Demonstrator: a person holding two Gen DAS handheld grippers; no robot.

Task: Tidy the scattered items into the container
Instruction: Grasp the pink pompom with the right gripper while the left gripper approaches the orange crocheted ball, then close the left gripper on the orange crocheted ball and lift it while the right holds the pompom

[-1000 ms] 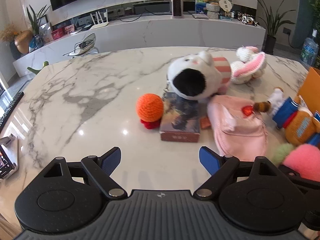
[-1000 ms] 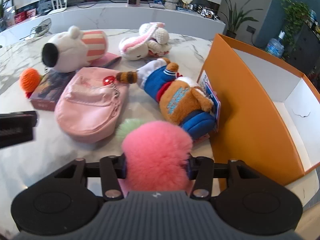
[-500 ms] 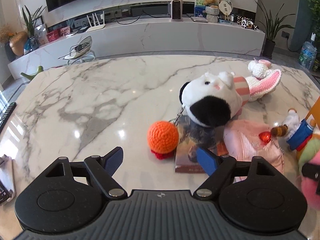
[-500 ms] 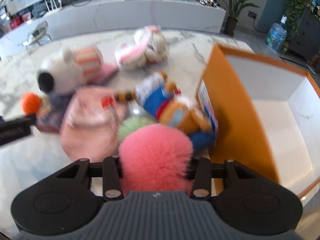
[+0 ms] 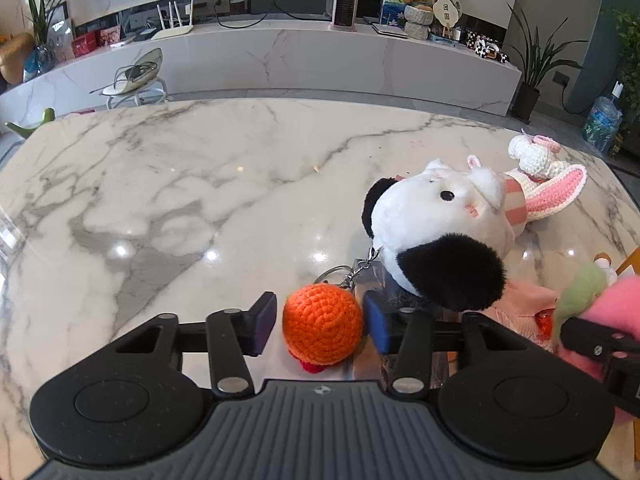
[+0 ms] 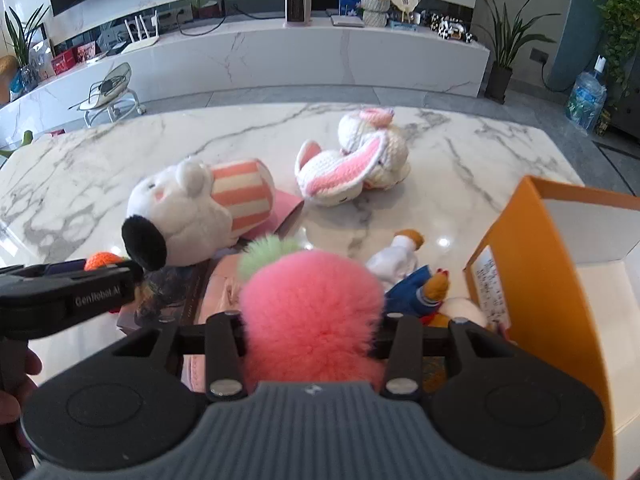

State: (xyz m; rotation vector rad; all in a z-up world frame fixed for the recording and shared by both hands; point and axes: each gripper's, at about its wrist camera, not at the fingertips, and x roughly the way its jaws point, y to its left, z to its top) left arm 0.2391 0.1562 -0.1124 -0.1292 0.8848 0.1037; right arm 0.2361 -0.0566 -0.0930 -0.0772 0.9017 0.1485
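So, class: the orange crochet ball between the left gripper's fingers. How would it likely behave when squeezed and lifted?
The orange ball is crocheted yarn, so it probably gives a little and grips well rather than slipping. It looks light for its size. Being round, it could roll if nudged before the left gripper closes, though its keyring chain may drag or snag on the box beside it.

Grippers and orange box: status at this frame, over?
Left gripper open, straddling orange ball on table. Right gripper shut on pink pompom, not yet over orange box. Doll lies against box wall.
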